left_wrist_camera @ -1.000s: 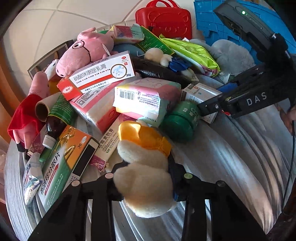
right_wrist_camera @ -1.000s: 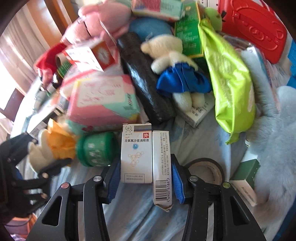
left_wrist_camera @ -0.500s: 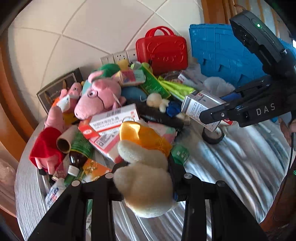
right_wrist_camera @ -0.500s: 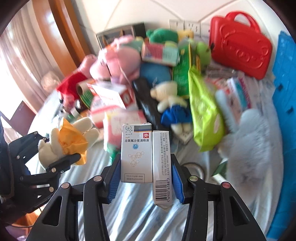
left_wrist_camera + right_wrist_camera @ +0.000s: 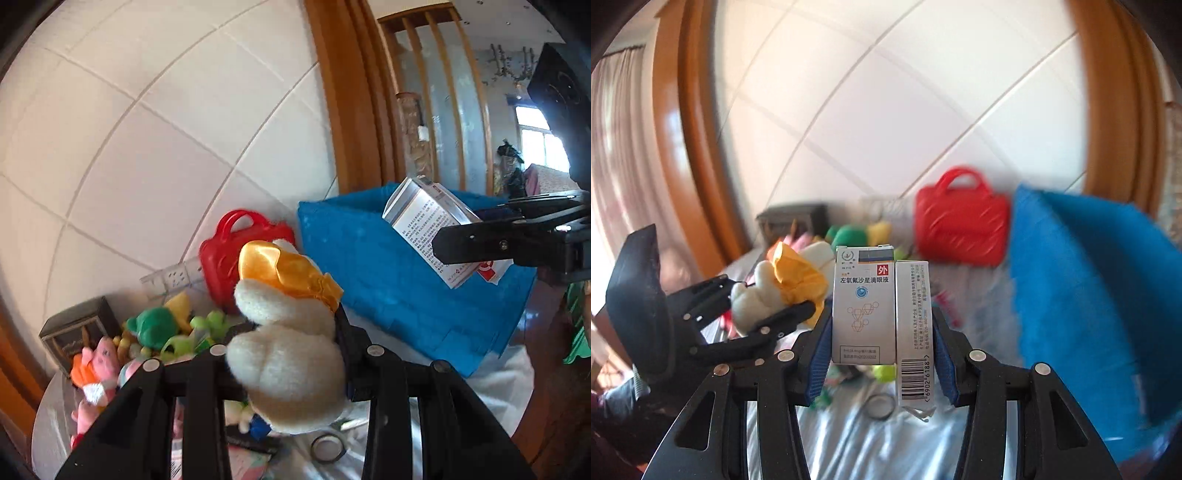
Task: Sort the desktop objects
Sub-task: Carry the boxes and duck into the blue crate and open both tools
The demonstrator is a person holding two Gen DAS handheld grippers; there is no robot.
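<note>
Nearest the left wrist camera, the left gripper (image 5: 291,363) is clamped on a cream plush toy (image 5: 286,354) with an orange satin bow, held in the air above the bench. In the right wrist view the right gripper (image 5: 881,354) pinches a white medicine box (image 5: 864,314) upright between its blue pads (image 5: 817,354), the barcode side facing right.

Under the two grippers the bench (image 5: 857,439) is draped in pale striped cloth, with a tape roll (image 5: 880,406) lying flat on it. Just past the plush toy, to the right, stands a blue bin (image 5: 399,280); both views catch only its outer wall, so what lies inside cannot be told. In the left view the medicine box hangs in front of the bin's upper edge.

The left wrist view alone shows the heap of soft toys at lower left: a green plush (image 5: 155,326), a pink plush (image 5: 101,360) and a dark box (image 5: 75,328) behind them. The plush toy itself blocks much of the heap. The right wrist view alone shows the left gripper from the side, and its background is smeared with blur.

Against the tiled wall (image 5: 147,129) sits a red toy case (image 5: 229,254), closed, beside a wall socket (image 5: 175,275). A wooden door frame (image 5: 347,96) rises behind the bin.
</note>
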